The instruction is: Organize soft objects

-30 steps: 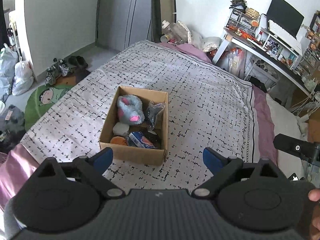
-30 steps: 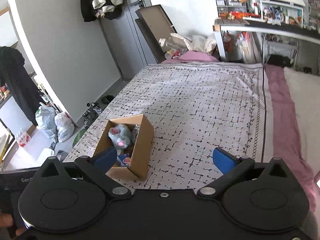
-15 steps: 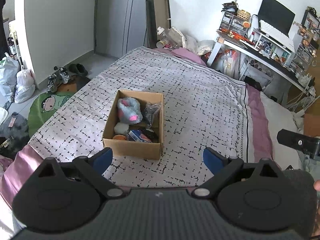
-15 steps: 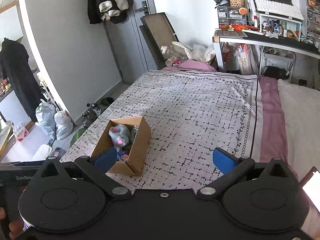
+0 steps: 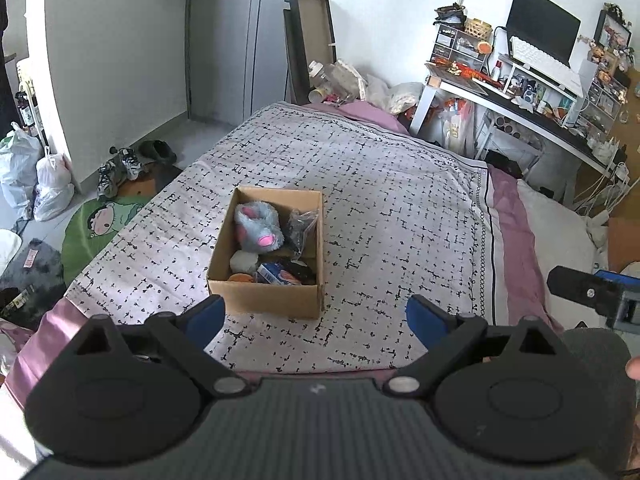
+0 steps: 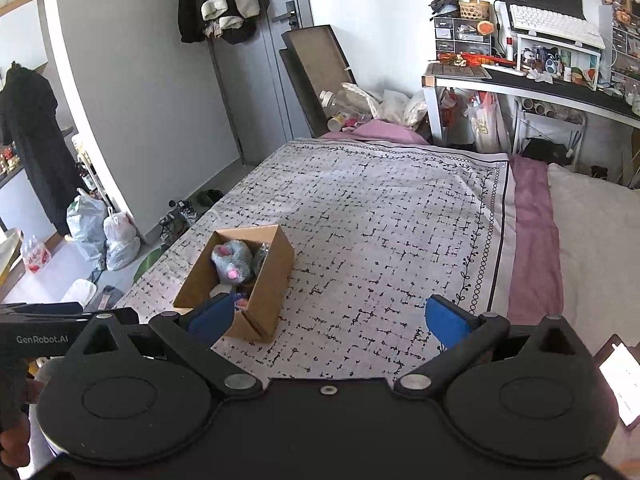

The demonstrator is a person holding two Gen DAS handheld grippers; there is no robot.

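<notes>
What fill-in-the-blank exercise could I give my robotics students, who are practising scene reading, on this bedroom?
1. The grey plush toy lies inside the ____ box.
2. That box rests on the ____ bedspread.
3. The left gripper and the right gripper both have their blue fingers ____.
4. Each gripper holds ____.

Missing words: cardboard; patterned; open; nothing

cardboard box [image 6: 267, 280] of soft toys on patterned bedspread [image 6: 392, 216]
</notes>
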